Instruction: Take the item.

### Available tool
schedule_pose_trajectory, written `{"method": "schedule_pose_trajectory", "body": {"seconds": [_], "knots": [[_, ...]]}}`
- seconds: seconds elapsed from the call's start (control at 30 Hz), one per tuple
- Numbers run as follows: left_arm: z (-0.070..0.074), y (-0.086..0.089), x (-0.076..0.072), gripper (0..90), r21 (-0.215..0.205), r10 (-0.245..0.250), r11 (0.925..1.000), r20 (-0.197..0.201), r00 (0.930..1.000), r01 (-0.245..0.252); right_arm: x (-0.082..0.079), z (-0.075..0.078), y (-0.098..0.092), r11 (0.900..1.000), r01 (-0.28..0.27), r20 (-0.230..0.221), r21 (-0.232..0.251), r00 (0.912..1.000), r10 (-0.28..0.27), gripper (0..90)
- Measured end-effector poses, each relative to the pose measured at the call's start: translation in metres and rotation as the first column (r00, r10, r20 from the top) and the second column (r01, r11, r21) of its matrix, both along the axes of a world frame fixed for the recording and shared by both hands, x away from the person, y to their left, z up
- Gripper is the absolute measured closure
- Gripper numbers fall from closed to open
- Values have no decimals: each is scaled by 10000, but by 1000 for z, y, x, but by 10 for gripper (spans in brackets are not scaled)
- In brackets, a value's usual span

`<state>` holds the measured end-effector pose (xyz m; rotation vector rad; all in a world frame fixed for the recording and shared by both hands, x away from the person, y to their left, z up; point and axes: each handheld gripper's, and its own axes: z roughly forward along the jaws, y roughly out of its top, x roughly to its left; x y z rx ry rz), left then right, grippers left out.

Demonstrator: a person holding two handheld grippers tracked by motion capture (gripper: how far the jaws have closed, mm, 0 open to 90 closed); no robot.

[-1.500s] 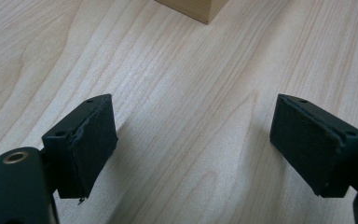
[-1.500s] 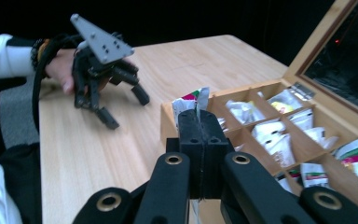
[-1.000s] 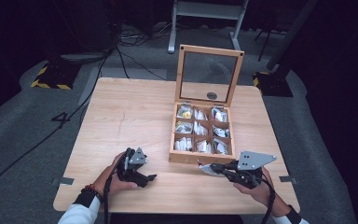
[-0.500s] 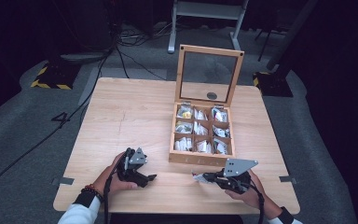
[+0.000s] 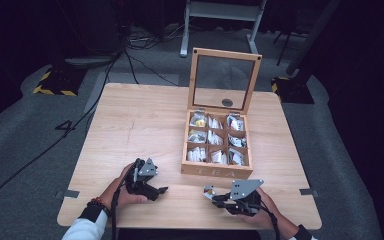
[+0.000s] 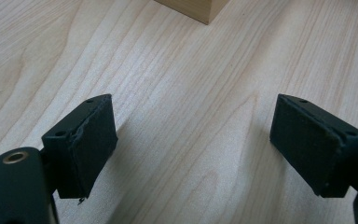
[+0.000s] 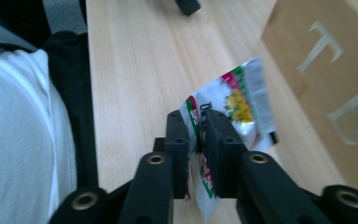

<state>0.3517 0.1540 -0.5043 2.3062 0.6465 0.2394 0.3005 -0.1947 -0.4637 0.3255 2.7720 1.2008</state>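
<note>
Right tongs (image 7: 198, 128) low, pinching sachet (image 7: 235, 100)

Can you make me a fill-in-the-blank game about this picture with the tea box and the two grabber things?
1. The right gripper is pinching a tea ____.
2. The lid of the wooden tea box is ____.
3. The jaws of the left gripper are wide ____.
4. The box sits on a ____ table.

Missing words: packet; open; open; wooden
</note>
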Motion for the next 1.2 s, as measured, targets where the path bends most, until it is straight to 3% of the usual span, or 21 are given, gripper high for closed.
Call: {"method": "schedule_pose_trajectory", "body": {"seconds": [0.23, 0.5, 0.83, 1.03, 1.2], "knots": [[0, 0, 0, 148, 0, 1, 10000, -1, 10000, -1, 0, -10, 3, 9990, 32, -437, -435, 9990, -51, 613], [0, 0, 0, 148, 0, 15, 10000, 1, 10000, -15, -2, -17, -2, 9984, -30, -922, -558, 9957, -22, 451], [0, 0, 0, 148, 4, 25, 10000, 2, 10000, -25, -4, -17, -12, 9973, 210, -967, -698, 9949, -277, 225], [0, -1, 1, 146, 17, -1, 10000, -1, 10000, 1, -5, -14, -21, 9987, 396, -1171, -330, 9922, -432, 216], [0, -1, 1, 144, 30, -31, 10000, -14, 10000, 31, -4, -7, -30, 9976, 688, -897, -106, 9935, -695, 243]]}}
